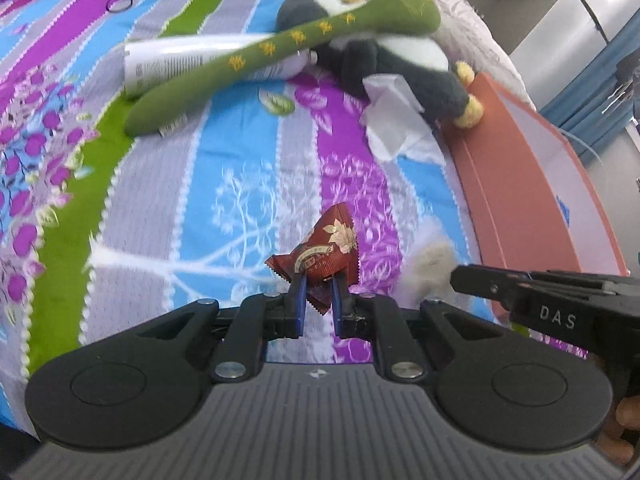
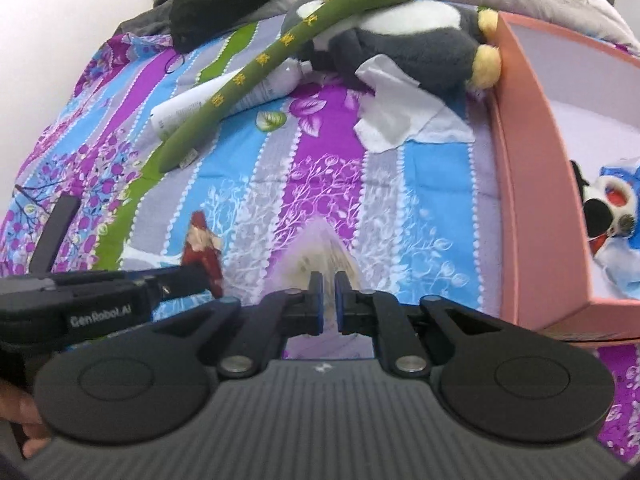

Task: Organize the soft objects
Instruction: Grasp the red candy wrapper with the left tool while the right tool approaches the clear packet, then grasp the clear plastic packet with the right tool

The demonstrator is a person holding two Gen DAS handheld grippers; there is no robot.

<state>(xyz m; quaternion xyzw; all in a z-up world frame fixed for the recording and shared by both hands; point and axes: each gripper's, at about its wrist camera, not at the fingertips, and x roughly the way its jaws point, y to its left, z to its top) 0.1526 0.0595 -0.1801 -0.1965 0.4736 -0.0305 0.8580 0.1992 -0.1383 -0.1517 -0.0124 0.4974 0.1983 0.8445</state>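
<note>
Pinching a crinkly red wrapper (image 1: 326,252), left tool (image 1: 320,300) closed.

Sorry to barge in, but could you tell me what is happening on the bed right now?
A person is sorting soft things with two grippers. The left hand-held gripper is shut on a red-brown snack packet above the bedsheet. The right hand-held gripper is pinching something pale and fuzzy, too blurred to name. The green plush stick and grey penguin plush lie on the bed beside the pink box, which holds a small plush toy.
</note>
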